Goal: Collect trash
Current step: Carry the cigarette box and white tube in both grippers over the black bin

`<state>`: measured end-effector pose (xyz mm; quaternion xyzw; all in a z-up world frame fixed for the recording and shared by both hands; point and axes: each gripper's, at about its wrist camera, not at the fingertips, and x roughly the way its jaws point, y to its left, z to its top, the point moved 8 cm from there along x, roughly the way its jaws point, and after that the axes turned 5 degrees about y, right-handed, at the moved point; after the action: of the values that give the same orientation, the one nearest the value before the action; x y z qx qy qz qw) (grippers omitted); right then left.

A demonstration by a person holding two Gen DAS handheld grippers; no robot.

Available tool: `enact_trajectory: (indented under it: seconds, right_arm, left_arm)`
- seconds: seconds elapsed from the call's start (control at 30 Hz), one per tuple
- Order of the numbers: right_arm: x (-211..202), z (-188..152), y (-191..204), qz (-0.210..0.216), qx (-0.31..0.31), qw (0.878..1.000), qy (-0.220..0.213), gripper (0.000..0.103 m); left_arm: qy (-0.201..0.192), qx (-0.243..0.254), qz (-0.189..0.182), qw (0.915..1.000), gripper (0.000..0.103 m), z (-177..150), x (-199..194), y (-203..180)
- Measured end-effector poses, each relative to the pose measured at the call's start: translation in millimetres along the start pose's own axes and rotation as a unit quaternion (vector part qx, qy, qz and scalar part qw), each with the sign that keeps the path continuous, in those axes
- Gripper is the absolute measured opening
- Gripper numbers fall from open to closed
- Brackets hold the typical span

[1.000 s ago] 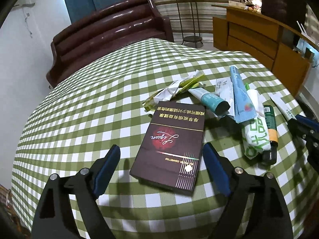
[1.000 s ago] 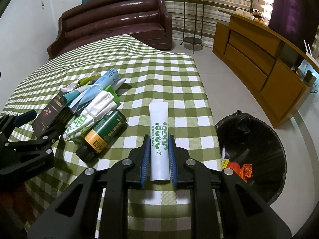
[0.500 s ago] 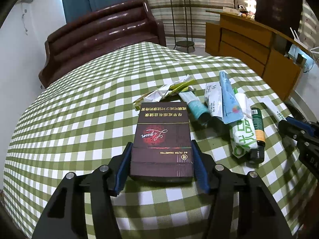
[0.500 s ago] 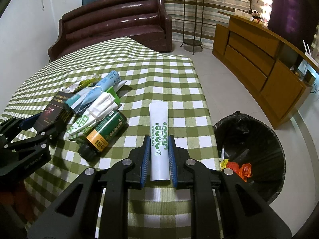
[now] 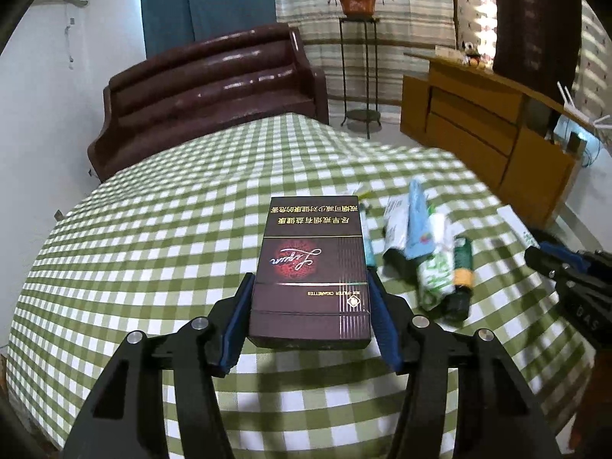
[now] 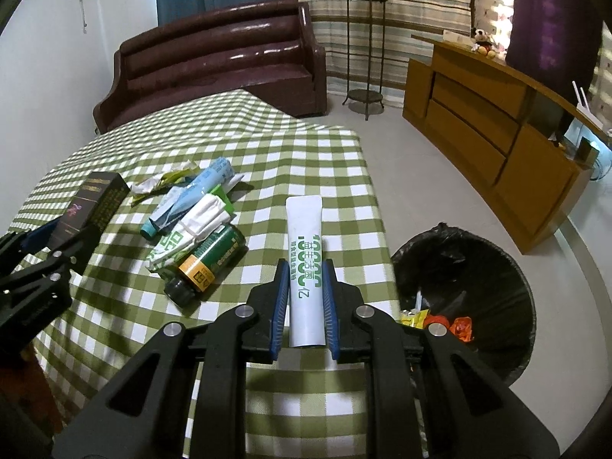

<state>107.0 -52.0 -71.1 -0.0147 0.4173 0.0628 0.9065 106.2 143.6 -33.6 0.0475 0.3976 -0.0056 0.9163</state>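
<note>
Left wrist view: left gripper [image 5: 310,315] clamped on dark cigarette box [image 5: 311,267], lifted above checked tablecloth [image 5: 153,237], trash pile [image 5: 432,244] just right of box.

Right wrist view: right gripper [image 6: 305,300] squeezing white tube [image 6: 305,264], black trash bin [image 6: 489,267] right of tube, green bottle [image 6: 208,264] left of tube.

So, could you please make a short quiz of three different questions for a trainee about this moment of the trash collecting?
1. True or false: the left gripper is shut on the cigarette box.
2. What does the right gripper hold?
A. green bottle
B. white tube
C. blue wrapper
3. Fill in: the black trash bin stands on the ____, beside the table.

Key: 1 true; 2 B; 3 floor.
</note>
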Motion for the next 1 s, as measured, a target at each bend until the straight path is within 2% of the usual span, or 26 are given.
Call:
enact_trajectory:
  seconds: [0.33,0.8,1.0]
  right_arm:
    - [-31,2,-35,-0.030,0.017,0.999,-0.036,0.017]
    - [-50,-8,-127,-0.098,0.071,0.991,-0.053,0.017]
    - [-49,-14,-158,-0.115,0.089,0.988,-0.054,0.017]
  left_arm:
    - [-0.051,0.009,-0.027,0.9983,0.056,22,-32,-40]
    - [-0.068,0.065,-0.088,0.9917,0.056,38,-26,-140]
    - [-0.073,0.087,-0.105,0.9879,0.056,39,-21,-178]
